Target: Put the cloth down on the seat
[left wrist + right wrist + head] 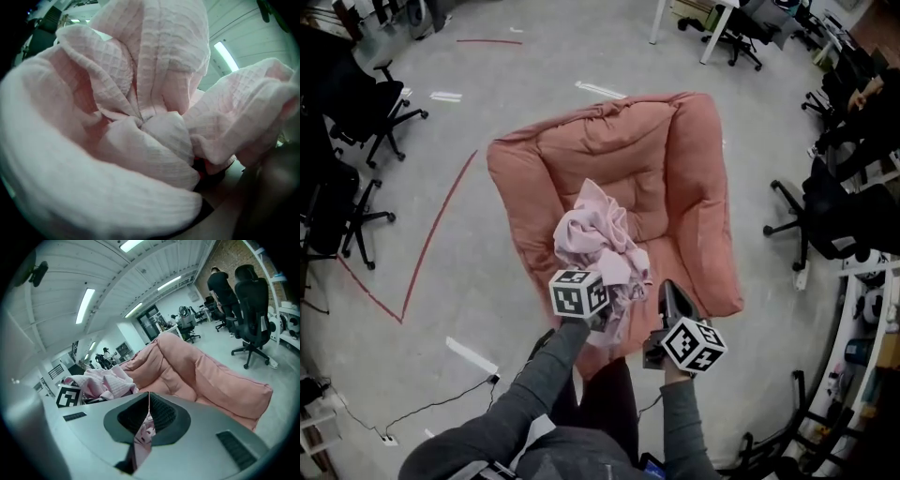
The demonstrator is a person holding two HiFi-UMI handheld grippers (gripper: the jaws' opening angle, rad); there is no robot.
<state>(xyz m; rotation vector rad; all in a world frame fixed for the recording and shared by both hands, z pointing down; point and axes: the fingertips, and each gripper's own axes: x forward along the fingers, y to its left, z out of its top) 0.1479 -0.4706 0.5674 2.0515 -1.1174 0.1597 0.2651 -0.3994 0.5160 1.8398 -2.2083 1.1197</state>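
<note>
**A:** Left gripper [602, 317], pose?

**B:** Centre of the head view. The left forearm [539, 375], in a grey sleeve, angles up from the bottom edge. The gripper is clenched on the cloth [598, 239], and pink waffle folds fill its own view.

**A:** Right gripper [149, 399]?

**B:** Just beside it, lower right of the bundle. The right forearm [680, 417] is near vertical. The jaws are closed, with a thin strip of the same cloth pinched between them.

**A:** Cloth position?

**B:** Bunched and held over the front edge of the seat [694, 178]. Whether it touches the cushion, can't tell.
</note>
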